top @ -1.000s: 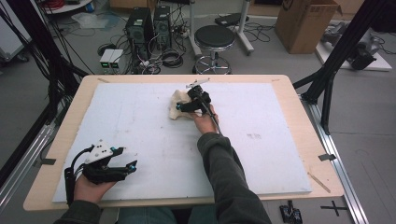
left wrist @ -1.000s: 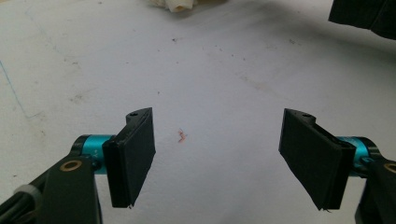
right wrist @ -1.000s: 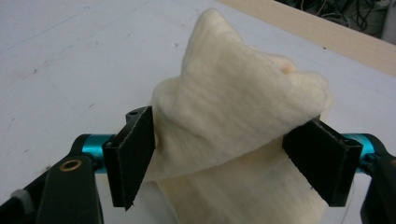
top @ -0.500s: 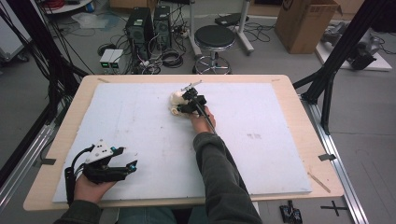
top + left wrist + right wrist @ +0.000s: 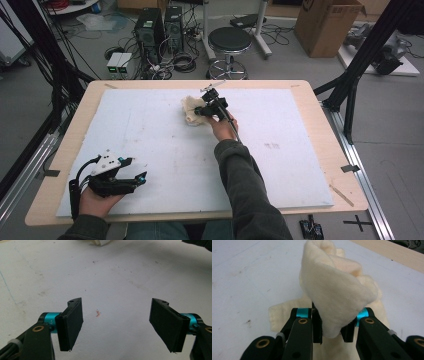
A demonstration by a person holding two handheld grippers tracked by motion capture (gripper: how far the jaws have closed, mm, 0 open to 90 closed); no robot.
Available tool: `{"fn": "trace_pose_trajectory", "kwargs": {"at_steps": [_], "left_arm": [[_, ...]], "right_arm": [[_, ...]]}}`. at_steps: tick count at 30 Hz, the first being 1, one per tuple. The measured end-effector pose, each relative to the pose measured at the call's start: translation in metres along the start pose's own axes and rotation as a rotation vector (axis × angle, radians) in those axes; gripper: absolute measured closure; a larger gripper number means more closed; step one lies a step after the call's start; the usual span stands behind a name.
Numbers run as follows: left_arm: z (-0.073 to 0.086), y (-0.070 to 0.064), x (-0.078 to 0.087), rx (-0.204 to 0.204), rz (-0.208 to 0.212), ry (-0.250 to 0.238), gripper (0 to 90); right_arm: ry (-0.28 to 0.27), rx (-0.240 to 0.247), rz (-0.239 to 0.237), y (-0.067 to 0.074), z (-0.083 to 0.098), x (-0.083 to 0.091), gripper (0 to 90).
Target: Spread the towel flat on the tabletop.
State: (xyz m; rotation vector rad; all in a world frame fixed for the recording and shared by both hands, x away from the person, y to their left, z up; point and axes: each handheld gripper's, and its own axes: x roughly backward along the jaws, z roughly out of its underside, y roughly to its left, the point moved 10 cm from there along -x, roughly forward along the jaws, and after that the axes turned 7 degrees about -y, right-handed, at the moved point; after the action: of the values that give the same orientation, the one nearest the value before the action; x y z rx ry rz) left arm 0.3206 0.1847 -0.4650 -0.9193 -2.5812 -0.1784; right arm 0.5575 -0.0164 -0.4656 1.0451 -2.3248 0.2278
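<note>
A cream fleece cloth [image 5: 191, 111] lies crumpled on the white mat at the far middle of the table. My right gripper [image 5: 201, 111] reaches it from the near side; its jaws have just been closing and now pinch a raised fold of the cloth [image 5: 334, 287]. In the right gripper view the right gripper [image 5: 332, 328] has both pads pressed into that fold, which stands up above the rest. My left gripper [image 5: 141, 178] rests at the near left, held in a hand. In the left gripper view the left gripper [image 5: 117, 325] stands wide open over bare mat.
A white mat [image 5: 150, 145] covers most of the wooden table [image 5: 345, 165]. Beyond the far edge, on the floor, stand a black stool [image 5: 229, 40], computer towers [image 5: 159, 27] with cables and a cardboard box [image 5: 327, 25]. Black frame legs rise at both sides.
The right gripper's jaws have closed onto the cloth and a fold now stands up between them. The left hand and its gripper have stayed put.
</note>
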Motion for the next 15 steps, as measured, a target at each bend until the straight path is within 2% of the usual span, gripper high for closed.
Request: {"fn": "trace_pose_trajectory", "kwargs": {"at_steps": [5, 8, 9, 10, 15], "left_arm": [[0.0, 0.001, 0.001, -0.003, -0.002, 0.0, 27.3], [0.0, 0.001, 0.001, -0.006, -0.005, -0.001, 27.3], [0.0, 0.001, 0.001, -0.004, -0.005, 0.0, 27.3], [0.0, 0.001, 0.001, -0.005, -0.004, 0.001, 27.3], [-0.001, 0.001, 0.001, -0.006, -0.008, -0.004, 27.3]], "right_arm": [[-0.02, -0.021, -0.015, -0.002, 0.002, 0.015, 75.9], [-0.029, -0.027, -0.037, 0.0, 0.008, 0.032, 75.9], [-0.029, -0.027, -0.037, 0.0, 0.008, 0.032, 75.9], [-0.037, -0.024, -0.048, 0.003, 0.01, 0.04, 75.9], [-0.049, -0.026, -0.08, 0.011, 0.013, 0.054, 75.8]]}}
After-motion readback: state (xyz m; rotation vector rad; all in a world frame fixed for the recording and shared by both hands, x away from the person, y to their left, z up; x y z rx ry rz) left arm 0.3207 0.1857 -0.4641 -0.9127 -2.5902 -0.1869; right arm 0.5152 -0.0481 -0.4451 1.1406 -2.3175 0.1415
